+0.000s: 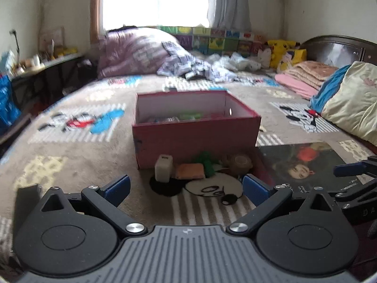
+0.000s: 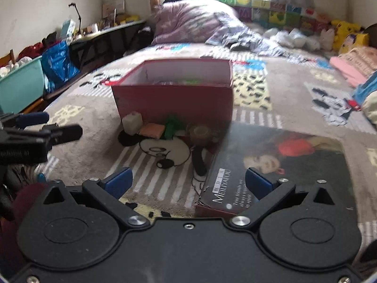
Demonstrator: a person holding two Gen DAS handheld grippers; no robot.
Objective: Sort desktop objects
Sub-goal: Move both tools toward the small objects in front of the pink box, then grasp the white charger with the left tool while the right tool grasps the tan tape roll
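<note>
An open red box (image 1: 195, 139) stands on the bed with a few items inside. In front of it lie a white bottle (image 1: 163, 168), an orange pad (image 1: 190, 171), a green thing (image 1: 207, 161) and a brown round pot (image 1: 240, 162). They show in the right wrist view too: box (image 2: 174, 99), bottle (image 2: 132, 122), pad (image 2: 152, 130), green thing (image 2: 173, 126), pot (image 2: 200, 133). My left gripper (image 1: 186, 189) is open and empty, short of these items. My right gripper (image 2: 187, 181) is open and empty, over the edge of a dark box lid (image 2: 278, 165).
The dark lid with a portrait (image 1: 308, 167) lies right of the items. Pillows (image 1: 353, 101) and folded blankets (image 1: 304, 75) sit at the right, a quilt heap (image 1: 139, 49) behind. A cluttered shelf (image 2: 106, 33), blue bag (image 2: 59, 63) and teal tub (image 2: 21, 87) are off the bed's left edge.
</note>
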